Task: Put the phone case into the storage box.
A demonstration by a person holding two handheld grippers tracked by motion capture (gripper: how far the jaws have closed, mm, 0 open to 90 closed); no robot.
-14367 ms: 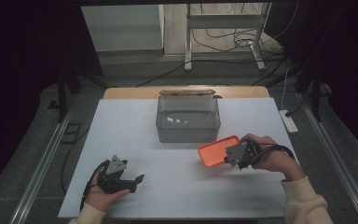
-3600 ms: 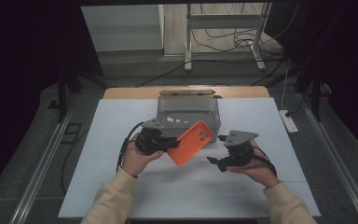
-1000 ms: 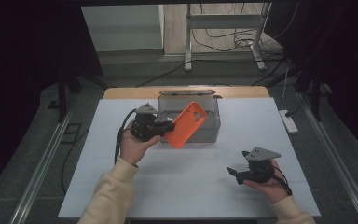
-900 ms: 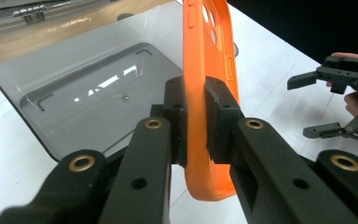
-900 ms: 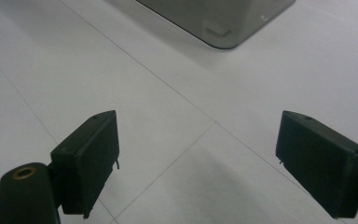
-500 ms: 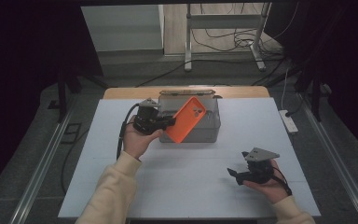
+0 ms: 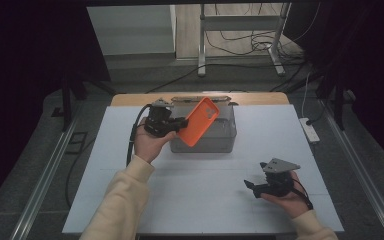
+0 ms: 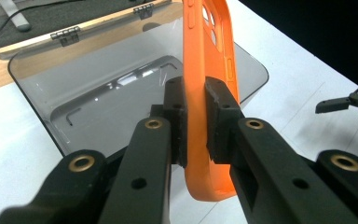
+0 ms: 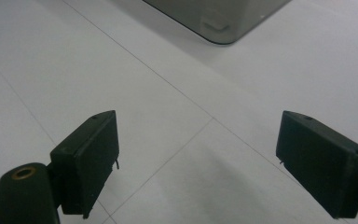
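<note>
Claw pads of the left claw [image 8: 196,122] were clamped on the lower part of an orange phone case [image 8: 209,70], pinching its thin wall from both sides, so the case stood edge-on between them with its long axis rising up and away from the claw. In the high view the left claw [image 7: 179,124] held that case [image 7: 198,121] tilted, its upper end leaning over the near left part of a clear grey box [image 7: 219,141] at the middle of the counter [image 7: 280,135]. The box lay directly ahead of and below the case, its open mouth facing up and its hinged lid [image 8: 70,39] folded back on the far side; judging from this, the coming move turned on carrying the case a little further over the rim and lowering it inside. Nothing stood between case and box apart from the near wall. The right claw [image 7: 250,186] rested well apart at the near right of the counter, its jaws spread wide and empty above the bare white surface [image 9: 177,93], a corner of the box [image 9: 219,21] showing beyond them.
</note>
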